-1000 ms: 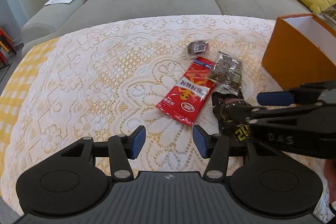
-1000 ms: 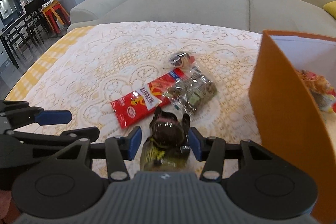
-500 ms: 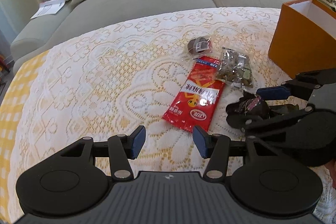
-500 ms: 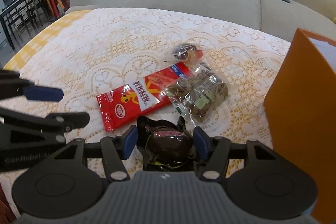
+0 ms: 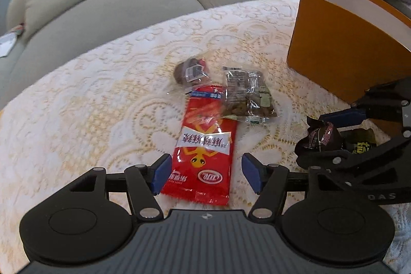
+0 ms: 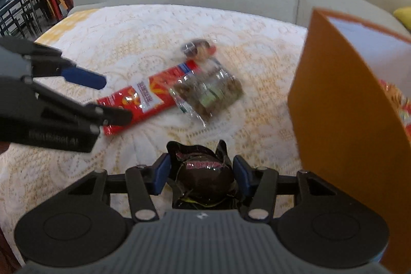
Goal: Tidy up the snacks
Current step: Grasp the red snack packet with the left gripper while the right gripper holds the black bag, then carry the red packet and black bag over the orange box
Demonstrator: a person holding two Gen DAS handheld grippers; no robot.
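Lace-covered table (image 5: 90, 104) bears red packet (image 5: 205, 145), clear nut bag (image 5: 246, 96), orange box (image 5: 341, 53)

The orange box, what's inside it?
Inside the orange box, the right wrist view shows a bit of a red and yellow snack bag against its white lining. The box's front wall hides everything lower down.

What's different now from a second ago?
The left gripper slid over the red snack packet, and its jaws are opening around it. The right gripper is closing on the dark wrapped snack. The clear nut bag and orange box stayed put.
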